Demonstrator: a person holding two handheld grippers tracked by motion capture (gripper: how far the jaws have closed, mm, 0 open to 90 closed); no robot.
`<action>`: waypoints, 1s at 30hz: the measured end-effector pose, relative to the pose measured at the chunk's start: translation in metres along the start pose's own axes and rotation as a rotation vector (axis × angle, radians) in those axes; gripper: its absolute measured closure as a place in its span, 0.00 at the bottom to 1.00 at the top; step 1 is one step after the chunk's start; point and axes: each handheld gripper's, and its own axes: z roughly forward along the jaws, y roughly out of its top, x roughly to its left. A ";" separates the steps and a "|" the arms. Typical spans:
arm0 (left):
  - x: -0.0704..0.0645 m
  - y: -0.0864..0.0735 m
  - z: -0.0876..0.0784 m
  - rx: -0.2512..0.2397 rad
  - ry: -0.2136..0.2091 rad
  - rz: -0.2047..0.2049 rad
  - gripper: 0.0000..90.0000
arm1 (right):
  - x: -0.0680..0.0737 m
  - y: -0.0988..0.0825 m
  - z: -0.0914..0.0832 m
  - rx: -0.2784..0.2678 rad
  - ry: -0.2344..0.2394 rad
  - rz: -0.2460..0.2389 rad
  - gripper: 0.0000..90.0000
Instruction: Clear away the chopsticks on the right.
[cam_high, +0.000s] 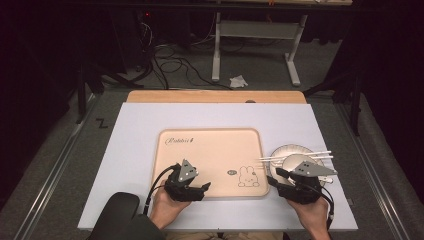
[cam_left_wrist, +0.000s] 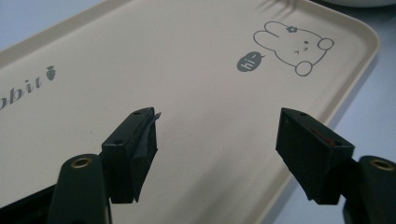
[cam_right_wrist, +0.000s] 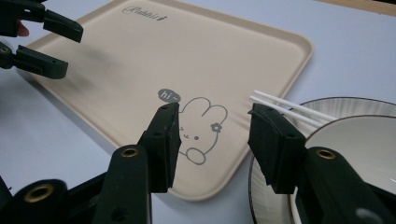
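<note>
A beige tray (cam_high: 210, 150) with a rabbit drawing (cam_high: 248, 177) lies in the middle of the pale mat. My left gripper (cam_high: 206, 187) hovers over the tray's near left part, open, and the left gripper view shows bare tray (cam_left_wrist: 187, 70) between the two jaws (cam_left_wrist: 217, 116). My right gripper (cam_high: 275, 177) is open at the tray's near right corner, empty, with the rabbit (cam_right_wrist: 201, 126) seen between its jaws (cam_right_wrist: 213, 109). Just right of it stands a plate (cam_right_wrist: 345, 105) that carries a white bowl (cam_right_wrist: 359, 144) and white chopsticks (cam_right_wrist: 285, 105). The left gripper (cam_right_wrist: 72, 49) shows far off.
The pale mat (cam_high: 135, 135) covers a wooden table whose far edge (cam_high: 215, 96) shows. Past it, on the floor, are cables (cam_high: 175, 65), a white table frame (cam_high: 250, 30) and a crumpled paper (cam_high: 238, 81). The plate (cam_high: 280, 152) sits close to the mat's right edge.
</note>
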 end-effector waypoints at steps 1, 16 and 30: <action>0.000 0.001 0.001 0.000 0.006 0.006 0.32 | -0.001 -0.001 -0.004 -0.008 -0.006 0.003 0.61; 0.002 0.004 0.004 0.011 0.006 0.001 0.33 | -0.018 -0.001 -0.022 -0.014 -0.043 0.095 0.62; 0.007 -0.010 -0.008 0.024 0.068 -0.049 0.34 | -0.035 0.022 -0.026 -0.020 -0.115 0.033 0.54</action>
